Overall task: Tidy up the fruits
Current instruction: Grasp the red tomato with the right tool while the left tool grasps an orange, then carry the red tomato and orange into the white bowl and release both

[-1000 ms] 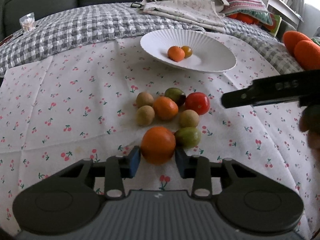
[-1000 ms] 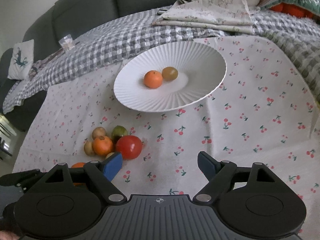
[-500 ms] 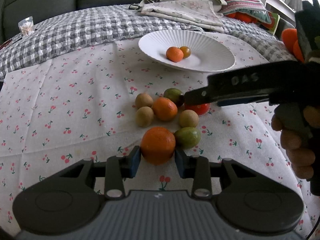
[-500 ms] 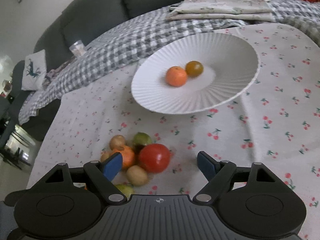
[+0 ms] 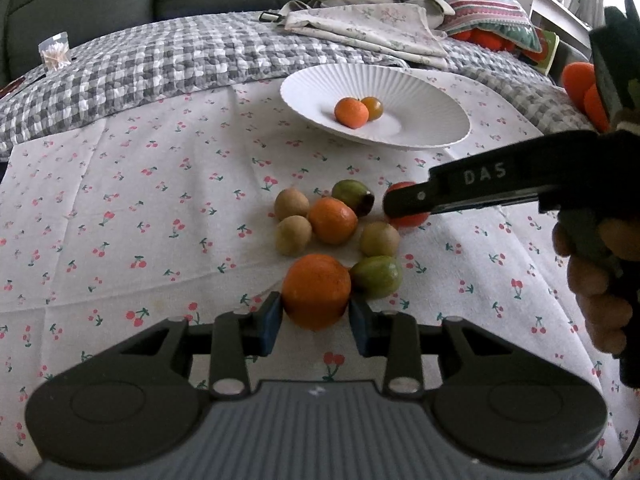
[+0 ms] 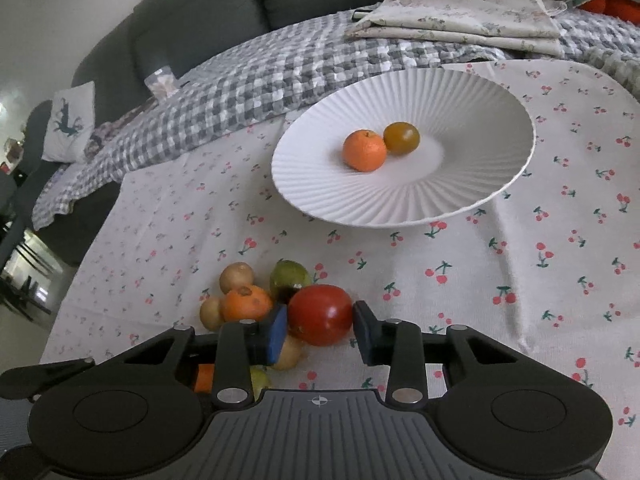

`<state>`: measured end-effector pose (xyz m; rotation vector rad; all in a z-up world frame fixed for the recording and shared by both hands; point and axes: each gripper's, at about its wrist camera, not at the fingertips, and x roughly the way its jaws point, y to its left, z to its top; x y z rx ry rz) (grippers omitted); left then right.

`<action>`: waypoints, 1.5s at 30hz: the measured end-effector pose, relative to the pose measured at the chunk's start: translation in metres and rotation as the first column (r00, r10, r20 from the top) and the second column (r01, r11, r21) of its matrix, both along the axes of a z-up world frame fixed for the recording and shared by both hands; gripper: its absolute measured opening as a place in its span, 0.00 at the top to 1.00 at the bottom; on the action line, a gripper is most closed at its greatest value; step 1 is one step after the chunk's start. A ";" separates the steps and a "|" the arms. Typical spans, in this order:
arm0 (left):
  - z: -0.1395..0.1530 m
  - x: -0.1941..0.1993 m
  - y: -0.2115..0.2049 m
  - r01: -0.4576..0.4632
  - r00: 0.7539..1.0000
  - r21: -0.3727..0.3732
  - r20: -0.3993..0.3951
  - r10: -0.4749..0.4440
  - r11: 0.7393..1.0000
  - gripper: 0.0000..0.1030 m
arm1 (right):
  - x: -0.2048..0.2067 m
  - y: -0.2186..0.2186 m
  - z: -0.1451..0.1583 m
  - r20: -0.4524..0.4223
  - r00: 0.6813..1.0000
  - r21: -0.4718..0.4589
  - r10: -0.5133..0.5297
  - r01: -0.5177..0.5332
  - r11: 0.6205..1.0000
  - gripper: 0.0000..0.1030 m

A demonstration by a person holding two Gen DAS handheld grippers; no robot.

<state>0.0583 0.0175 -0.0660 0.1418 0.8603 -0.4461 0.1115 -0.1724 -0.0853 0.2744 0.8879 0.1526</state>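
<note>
— Left gripper [image 5: 316, 322]?
— Clamped on large orange [image 5: 316, 291], cherry-print cloth [image 5: 160, 200]; fruit cluster beside.
— Right gripper [image 6: 320, 334]?
— Jaws just closed; pads pressed red tomato [image 6: 320, 314], near white ribbed plate [image 6: 460, 204].

In the left wrist view the right tool [image 5: 394, 204] covers most of the tomato [image 5: 412, 219]. The hand [image 5: 596, 276] holding it is cut off by the frame's right edge. In the right wrist view an orange [image 6: 205, 378] and a green fruit [image 6: 260, 378] show only as slivers behind the tool's near finger. The pouch [image 6: 161, 80] far beyond is too blurred to read.
</note>
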 end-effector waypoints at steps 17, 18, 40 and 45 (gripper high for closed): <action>0.019 -0.005 0.002 -0.018 0.999 -0.064 0.049 0.022 0.998 0.67 | -0.009 -0.006 0.029 0.054 0.998 -0.003 -0.022 0.022 1.000 0.66; 0.021 -0.004 0.002 -0.022 0.998 -0.070 0.052 0.025 0.997 0.67 | -0.009 -0.006 0.030 0.055 0.998 -0.001 -0.023 0.023 1.000 0.66; 0.056 0.012 -0.044 -0.058 0.992 -0.195 0.102 0.079 0.979 0.67 | -0.013 -0.035 0.054 0.101 0.989 0.051 -0.107 0.103 0.993 0.66; 0.061 0.017 -0.059 -0.050 0.989 -0.192 0.125 0.076 0.980 0.67 | -0.011 -0.049 0.058 0.106 0.983 0.071 -0.153 0.146 0.987 0.66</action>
